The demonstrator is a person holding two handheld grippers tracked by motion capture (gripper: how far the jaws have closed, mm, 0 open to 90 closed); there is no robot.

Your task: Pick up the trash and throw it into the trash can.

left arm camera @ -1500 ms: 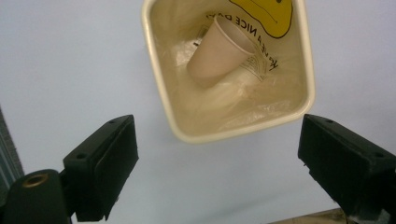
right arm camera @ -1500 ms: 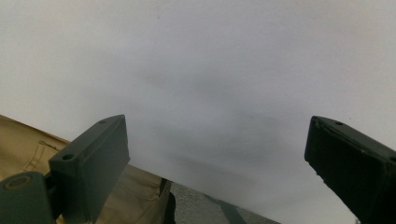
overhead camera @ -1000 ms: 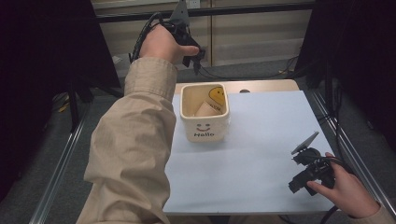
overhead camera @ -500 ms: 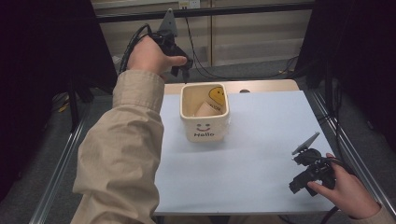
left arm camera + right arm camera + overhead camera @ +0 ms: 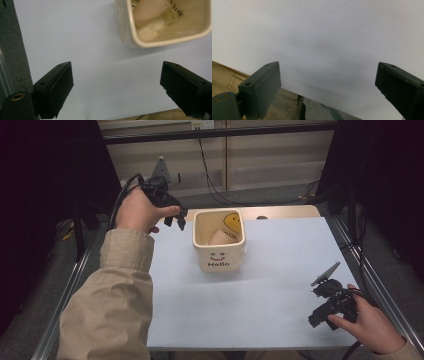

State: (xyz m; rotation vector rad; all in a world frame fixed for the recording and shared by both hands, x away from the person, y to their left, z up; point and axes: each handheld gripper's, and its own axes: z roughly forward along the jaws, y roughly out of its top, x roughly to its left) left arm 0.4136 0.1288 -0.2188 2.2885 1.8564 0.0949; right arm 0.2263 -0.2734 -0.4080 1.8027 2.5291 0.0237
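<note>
Fingers (image 5: 53, 92) of left gripper (image 5: 172, 216) spread, empty, just beside cup (image 5: 219, 240) near far worktop (image 5: 280, 285) edge; right gripper (image 5: 325, 312) open, well apart.

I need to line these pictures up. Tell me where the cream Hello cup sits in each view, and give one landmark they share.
High view: the cream Hello cup stands upright at the middle of the pale sheet, right of the left gripper.
Left gripper view: upper right corner, seen from above, open mouth towards the camera.
Right gripper view: not in it.
Shared landmark: the pale sheet under everything.
</note>
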